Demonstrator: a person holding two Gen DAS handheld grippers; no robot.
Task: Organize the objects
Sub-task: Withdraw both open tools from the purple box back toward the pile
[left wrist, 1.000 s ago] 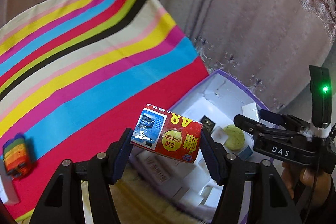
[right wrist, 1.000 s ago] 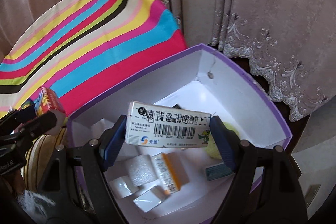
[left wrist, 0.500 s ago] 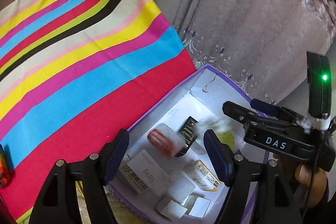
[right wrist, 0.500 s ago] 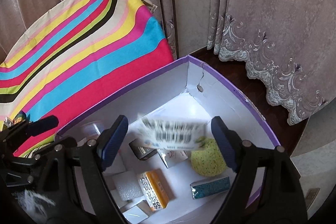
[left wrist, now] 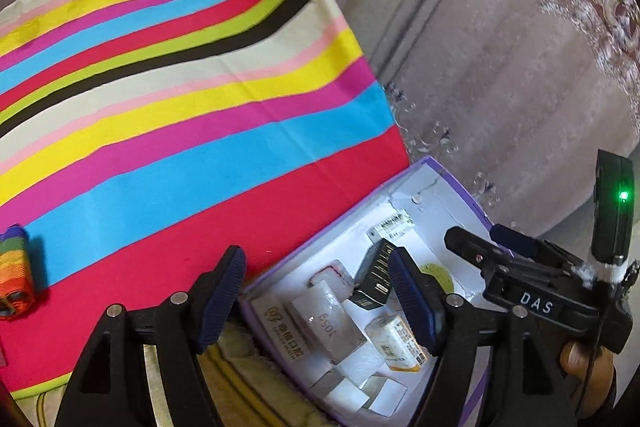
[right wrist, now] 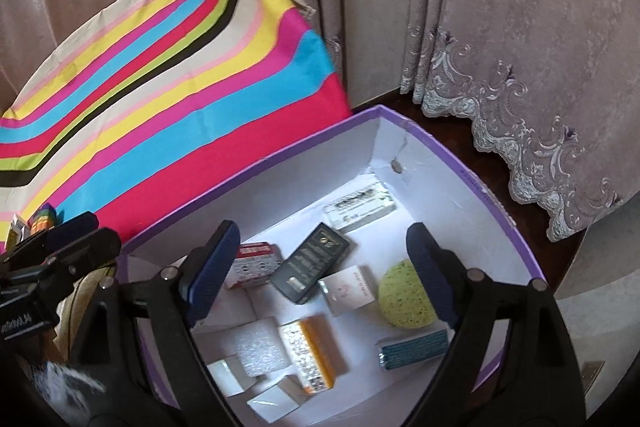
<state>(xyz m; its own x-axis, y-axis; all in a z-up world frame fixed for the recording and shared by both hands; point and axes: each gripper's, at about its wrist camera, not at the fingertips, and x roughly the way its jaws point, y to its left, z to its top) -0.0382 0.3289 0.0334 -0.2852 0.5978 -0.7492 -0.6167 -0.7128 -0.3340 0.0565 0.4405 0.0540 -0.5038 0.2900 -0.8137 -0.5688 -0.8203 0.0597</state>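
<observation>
A purple box with white inside (right wrist: 476, 183) (left wrist: 460, 183) stands beside the striped table. It holds several small items. The red box (right wrist: 256, 261) (left wrist: 332, 269) lies near its left wall. The white barcode box (right wrist: 360, 207) (left wrist: 390, 225) lies at its far end. A black box (right wrist: 310, 261), a green sponge (right wrist: 404, 297) and an orange-white box (right wrist: 310, 355) lie there too. My left gripper (left wrist: 316, 291) is open and empty over the box's left edge. My right gripper (right wrist: 324, 267) is open and empty above the box.
The striped cloth table (left wrist: 180, 99) spreads to the left. A rainbow-coloured object (left wrist: 14, 267) lies on it at the left, also in the right wrist view (right wrist: 42, 217). Curtains (right wrist: 500, 7) hang behind. Dark floor (right wrist: 480, 155) lies beyond the box.
Both grippers opened. The red box fell from the left gripper and the white barcode box from the right gripper into the purple box. Both grippers have since risen slightly.
</observation>
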